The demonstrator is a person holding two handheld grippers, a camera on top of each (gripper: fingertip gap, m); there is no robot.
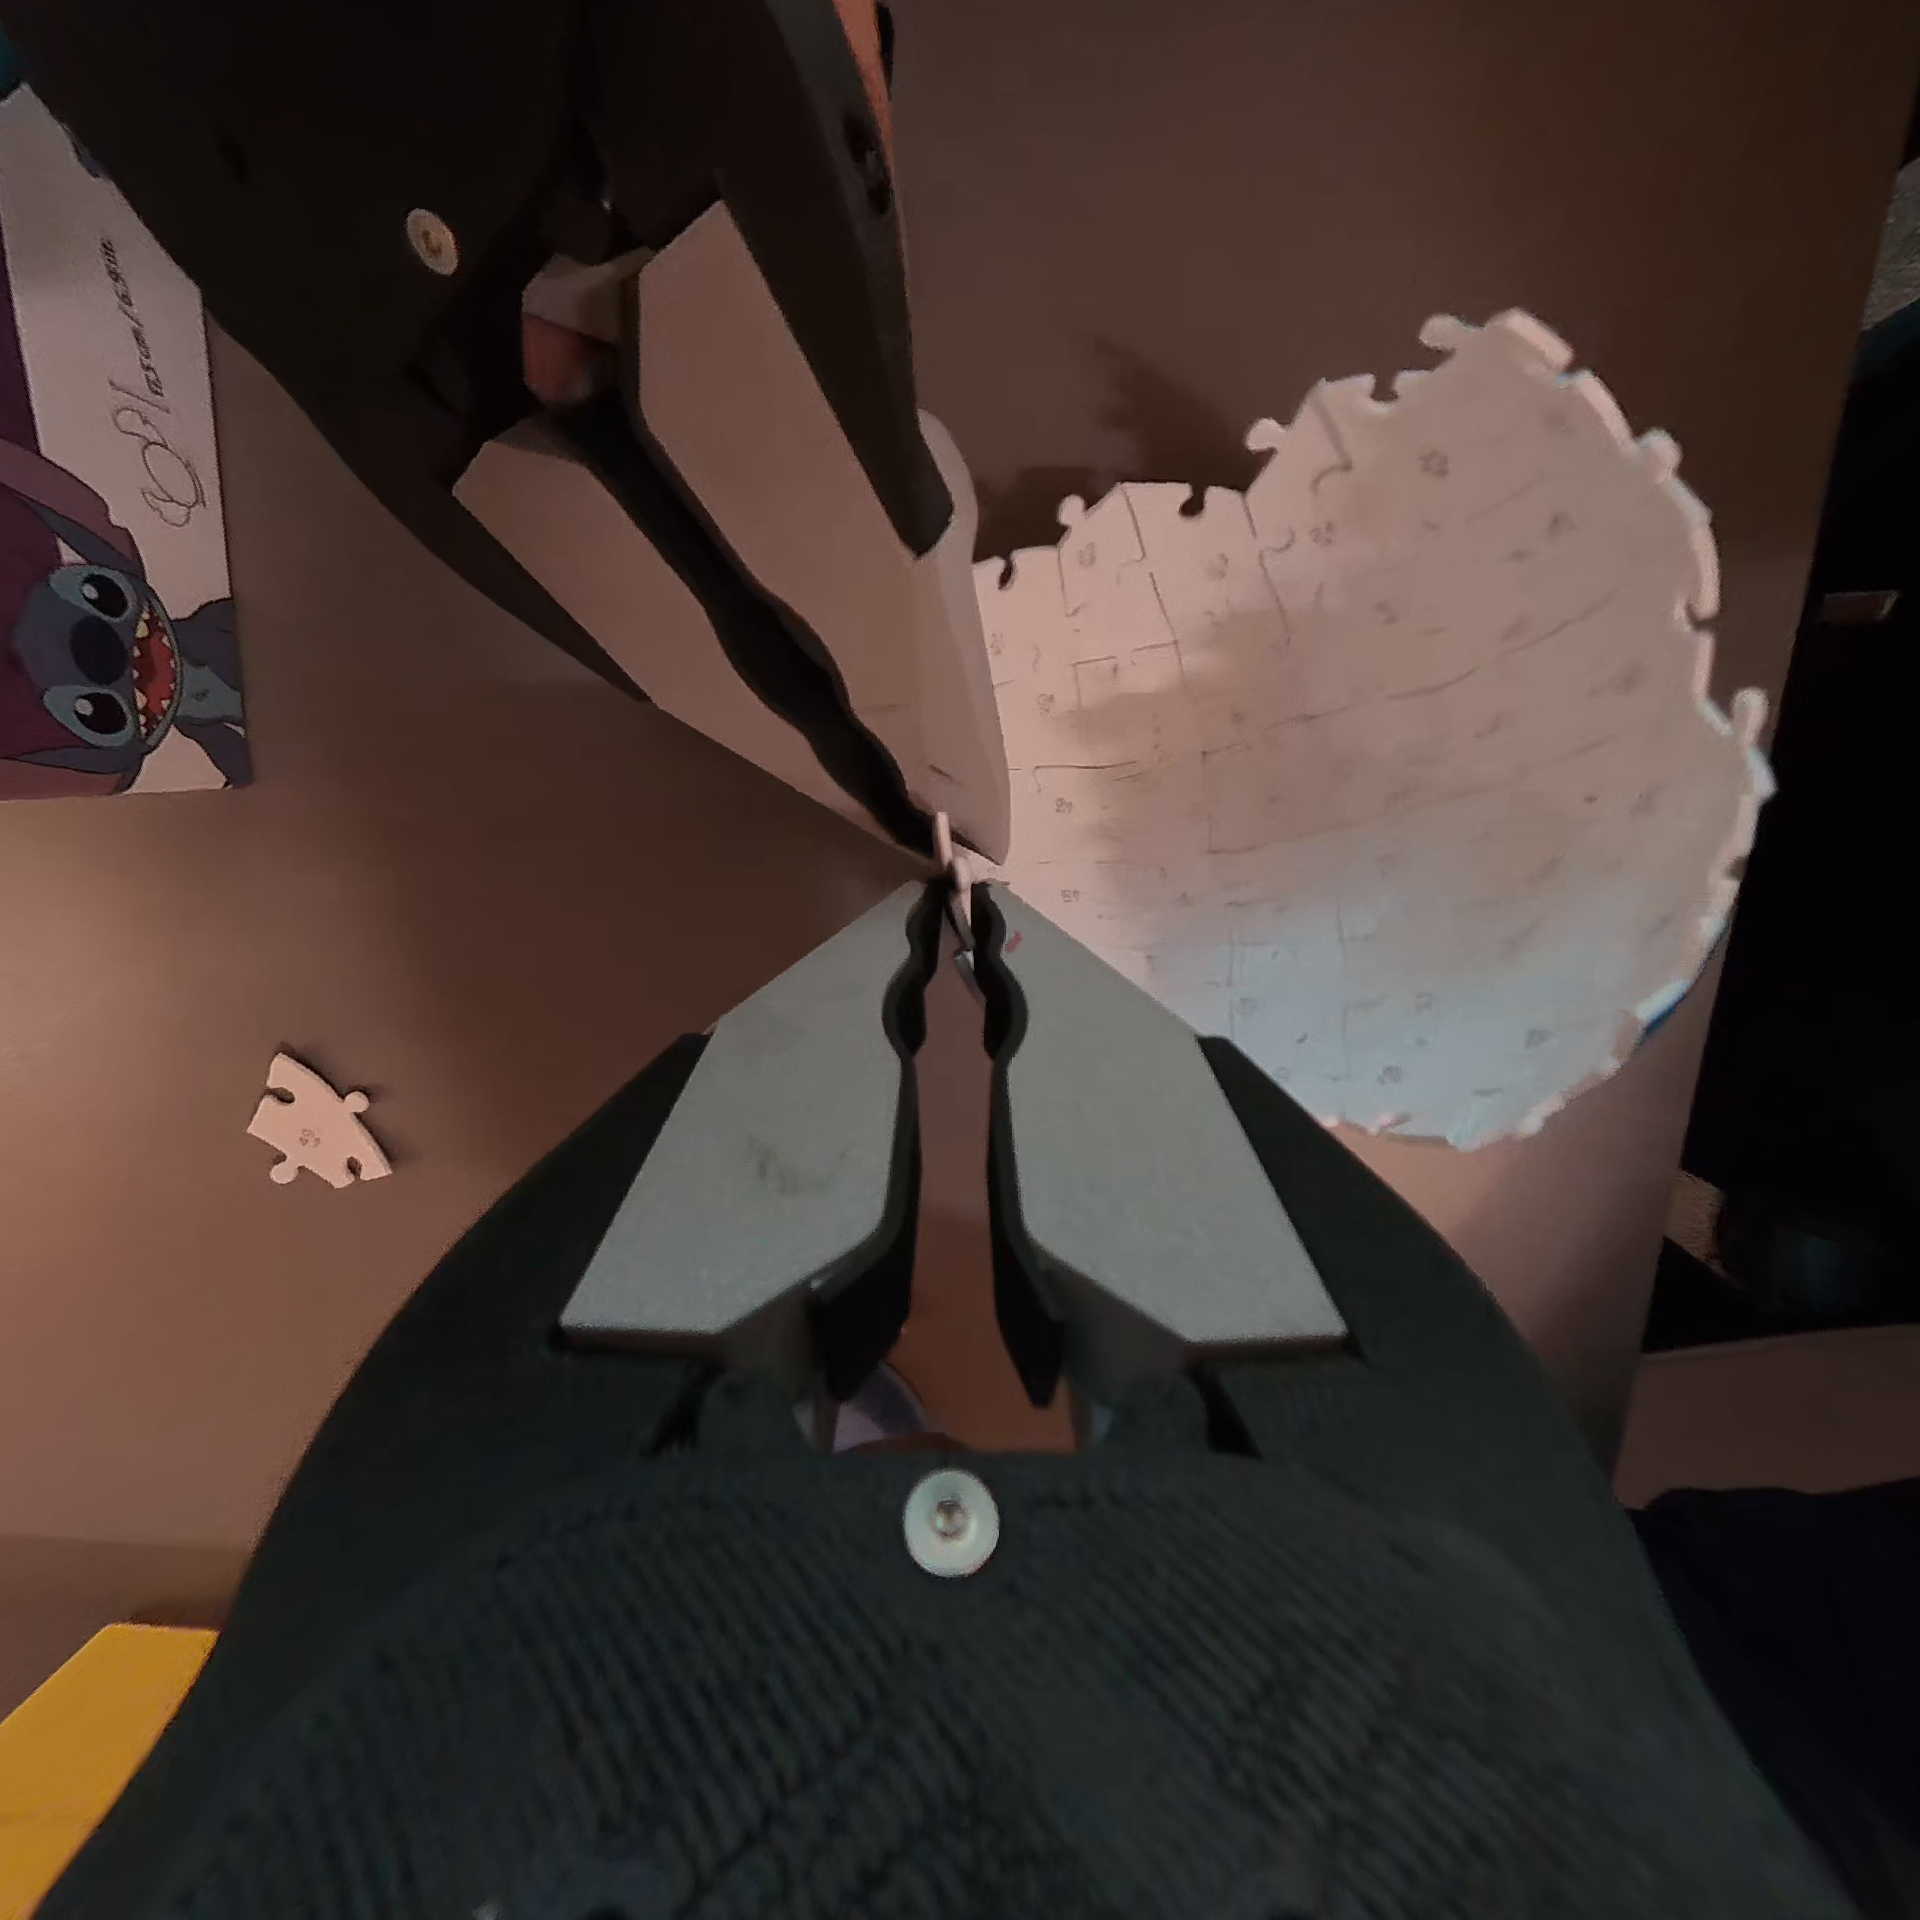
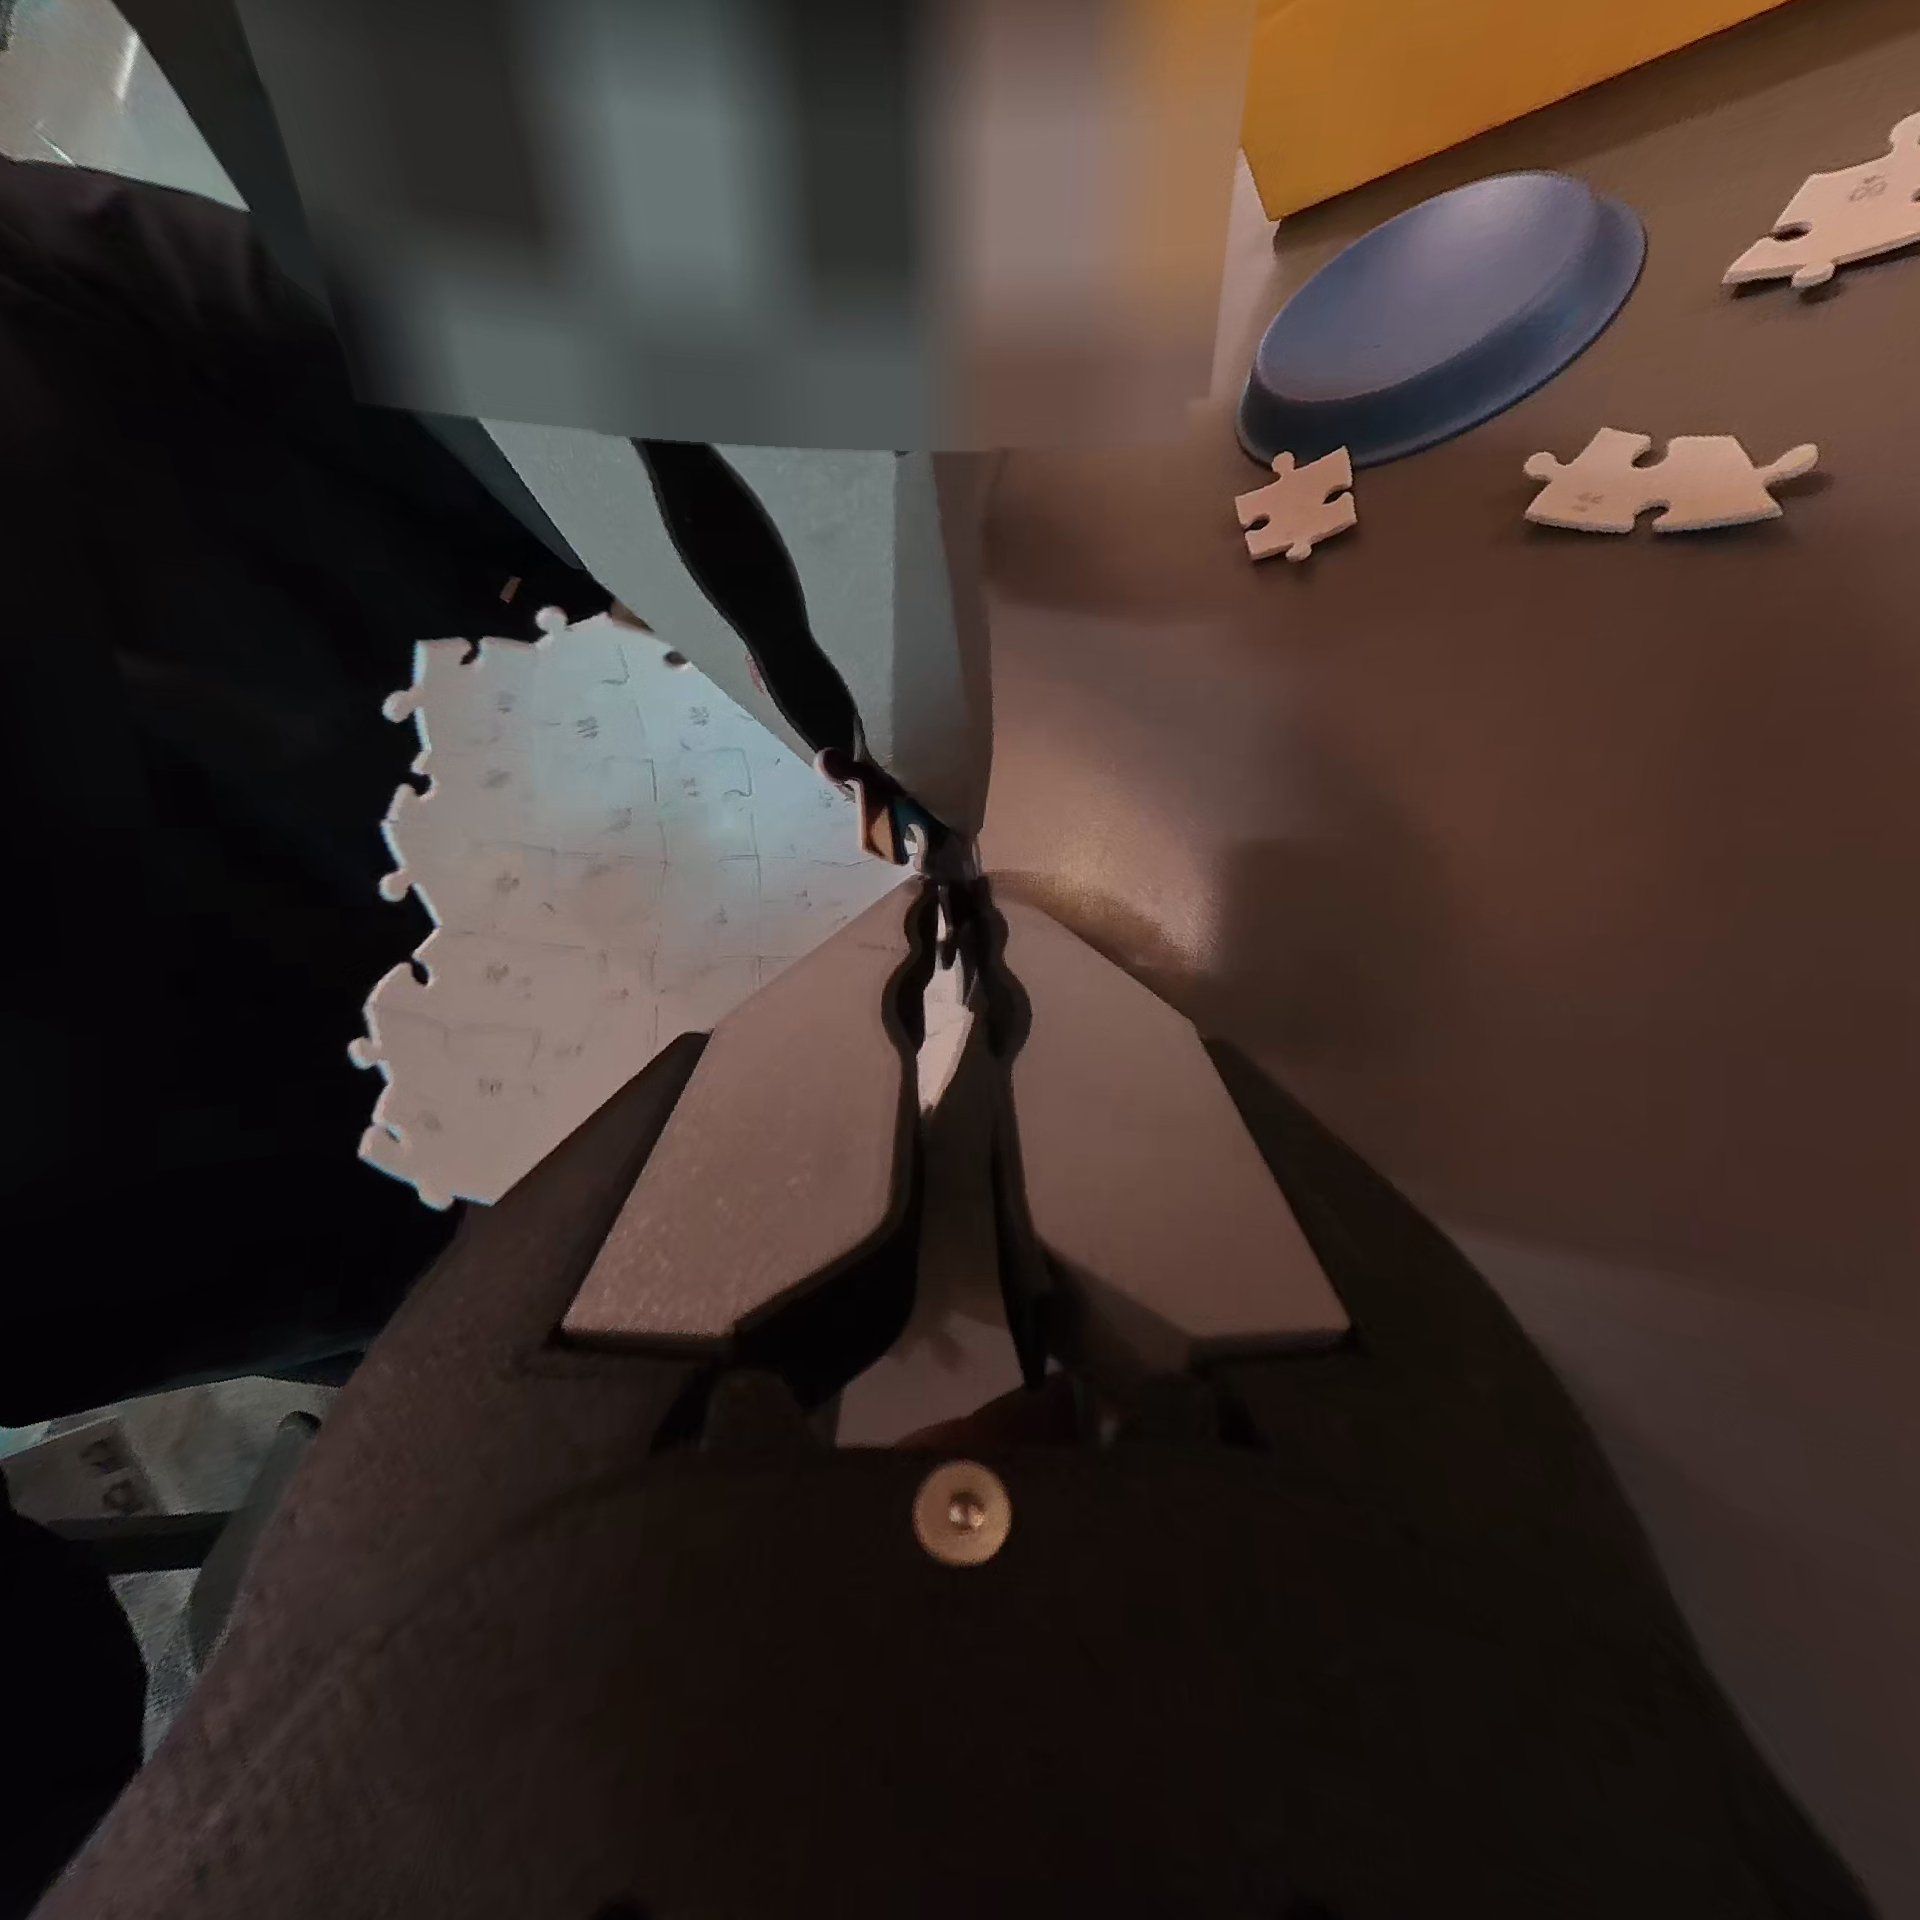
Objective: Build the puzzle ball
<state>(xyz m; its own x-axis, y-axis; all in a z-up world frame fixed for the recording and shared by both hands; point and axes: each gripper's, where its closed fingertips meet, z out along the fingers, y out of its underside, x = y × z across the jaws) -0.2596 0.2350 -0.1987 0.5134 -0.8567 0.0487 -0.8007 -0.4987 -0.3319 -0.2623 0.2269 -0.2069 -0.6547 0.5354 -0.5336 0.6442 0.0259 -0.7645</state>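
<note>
The half-built puzzle ball point(image 1: 1403, 779) is a white bowl-shaped shell with a jagged rim, seen from its inner side. My left gripper point(image 1: 961, 920) is shut on the shell's near rim. My right gripper point(image 1: 940, 844) comes in from the upper left and meets it tip to tip. In the right wrist view, my right gripper point(image 2: 951, 914) is shut on a small white puzzle piece point(image 2: 948, 1039), pressed against the rim of the shell point(image 2: 582, 883). The left gripper point(image 2: 899, 821) reaches in from above. The joint itself is hidden by the fingertips.
A loose piece point(image 1: 312, 1132) lies on the brown table at the left. A cartoon picture card point(image 1: 104, 623) lies at the far left. A blue dish point(image 2: 1444, 322), three loose pieces point(image 2: 1299, 504) point(image 2: 1662, 483) point(image 2: 1839, 218) and a yellow box point(image 2: 1455, 83) lie beyond. From either gripper's tips it is about 15 centimeters to the cartoon picture card point(image 1: 104, 623).
</note>
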